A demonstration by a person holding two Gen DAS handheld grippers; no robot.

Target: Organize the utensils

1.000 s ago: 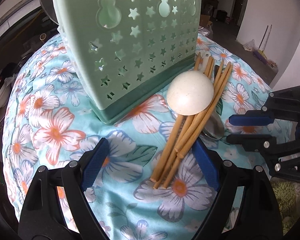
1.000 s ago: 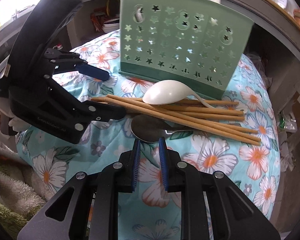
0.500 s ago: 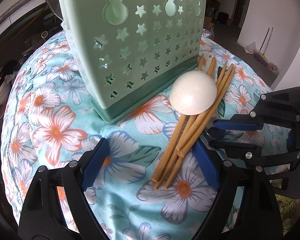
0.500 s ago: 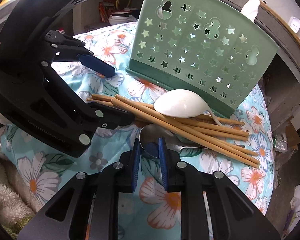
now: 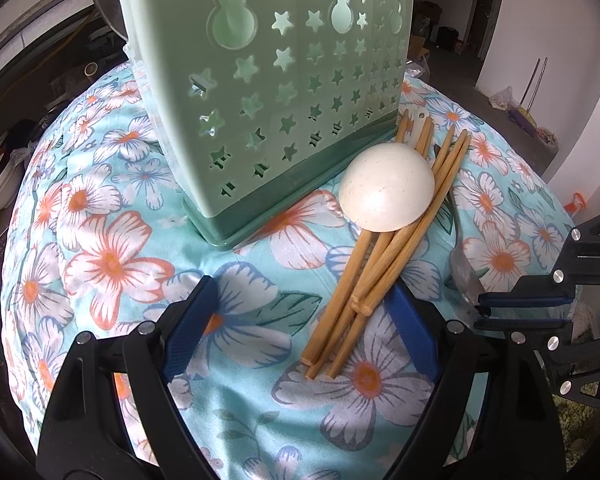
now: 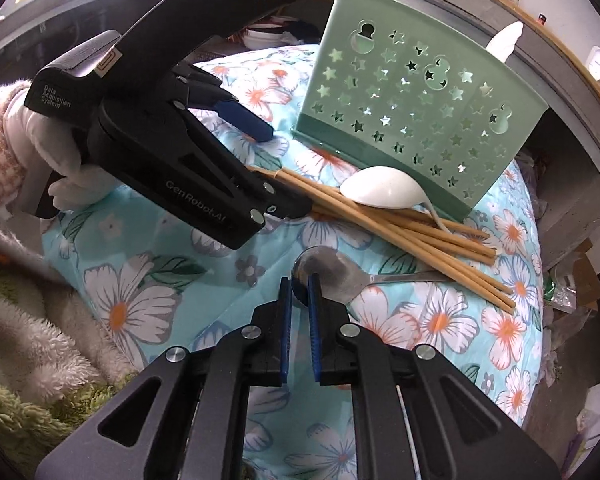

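Spoon of shiny metal is lying on the flowery cloth, its handle going under the chopsticks. Right gripper has just been closing, pinching only the bowl's edge. Lifting it may be dragging chopsticks or slipping. Left gripper is waiting wide open, holding nothing.

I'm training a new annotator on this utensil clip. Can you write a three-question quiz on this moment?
1. True or false: the white spoon rests on top of the chopsticks.
2. Which utensil does the right gripper pinch? A) metal spoon B) a chopstick C) white spoon
3. Fill in: the left gripper stands ____ around the near ends of the chopsticks.

Key: 1 true; 2 A, at the bowl's edge, jaws having just been closing; 3 open.
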